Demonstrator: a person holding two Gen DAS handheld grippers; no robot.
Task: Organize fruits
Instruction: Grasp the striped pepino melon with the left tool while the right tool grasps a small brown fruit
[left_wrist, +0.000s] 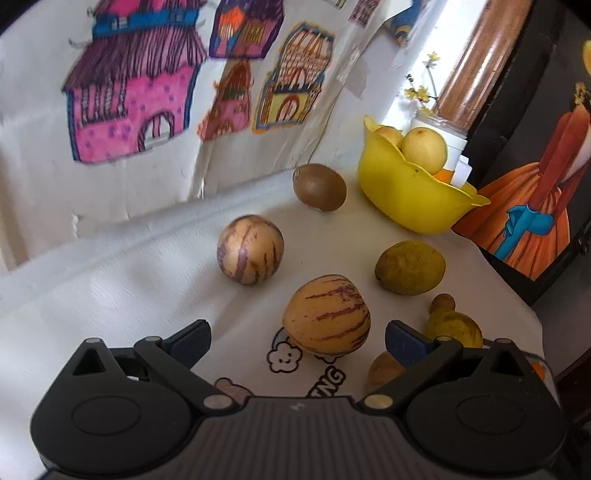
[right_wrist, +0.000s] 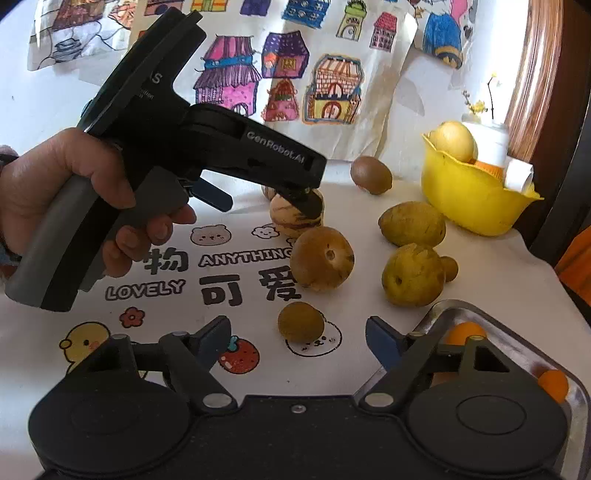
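Right gripper (right_wrist: 298, 341): nearest the right wrist camera, jaws apart with nothing pinched; a small round brown fruit (right_wrist: 301, 321) sits on the cloth just ahead of the gap between them.
Metal tray (right_wrist: 517, 334): beside the right finger, holding small orange fruits (right_wrist: 553, 384).
Left gripper (left_wrist: 297, 341): jaws spread wide, empty; a striped tan fruit (left_wrist: 327, 314) lies just beyond the fingertips, untouched.
Hand (right_wrist: 55, 192): wraps the left gripper's grey handle.
Tablecloth (right_wrist: 166, 332): white, printed with cartoons and lettering.
Mid table: an olive fruit (left_wrist: 410, 267) to the right, a second striped fruit (left_wrist: 250, 249) to the left, well apart.
Kiwi (left_wrist: 319, 187): farther back, near the wall.
Yellow bowl (left_wrist: 406, 195): far right corner, pale round fruit (left_wrist: 424, 149) piled inside.
Wall: children's house drawings (left_wrist: 136, 88).
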